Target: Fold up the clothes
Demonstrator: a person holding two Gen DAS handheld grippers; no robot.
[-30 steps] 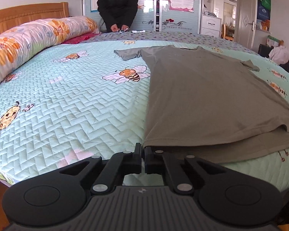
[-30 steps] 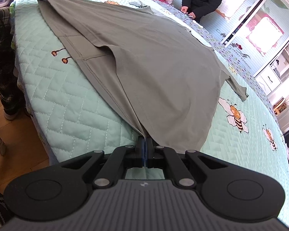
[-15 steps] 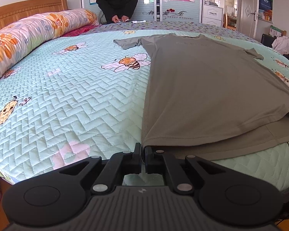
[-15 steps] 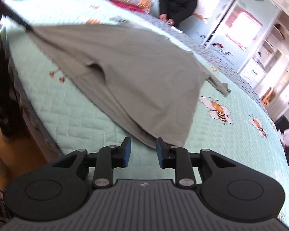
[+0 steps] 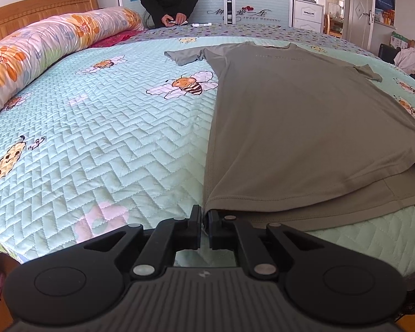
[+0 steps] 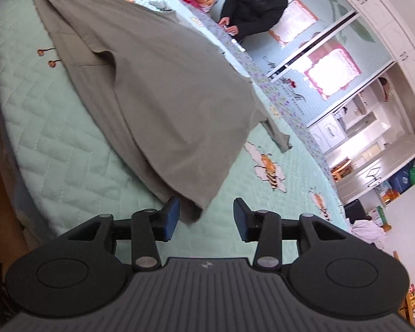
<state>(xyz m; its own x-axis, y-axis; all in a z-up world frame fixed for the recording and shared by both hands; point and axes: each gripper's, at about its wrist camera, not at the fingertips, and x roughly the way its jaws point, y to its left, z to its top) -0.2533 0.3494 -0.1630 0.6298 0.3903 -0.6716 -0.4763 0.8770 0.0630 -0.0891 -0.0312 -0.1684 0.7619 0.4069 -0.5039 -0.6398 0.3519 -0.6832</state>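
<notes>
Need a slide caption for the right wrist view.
Right gripper open beside the hem corner of the olive T-shirt spread on the bee-print bedspread.

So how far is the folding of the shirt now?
Done: the grey T-shirt lies spread flat on the bed. In hand: the left gripper pinches a hem corner; the right gripper is open, empty. Left: no fold is made yet.

- My left gripper [image 5: 204, 222] sits at the near-left hem corner of the olive-grey cotton T-shirt [image 5: 290, 127], spread flat on the quilted bee-print bed [image 5: 110, 152].
- The long floral bolster pillow [image 5: 41, 52] lies far left.
- My right gripper [image 6: 206, 215] straddles the opposite hem corner.
</notes>
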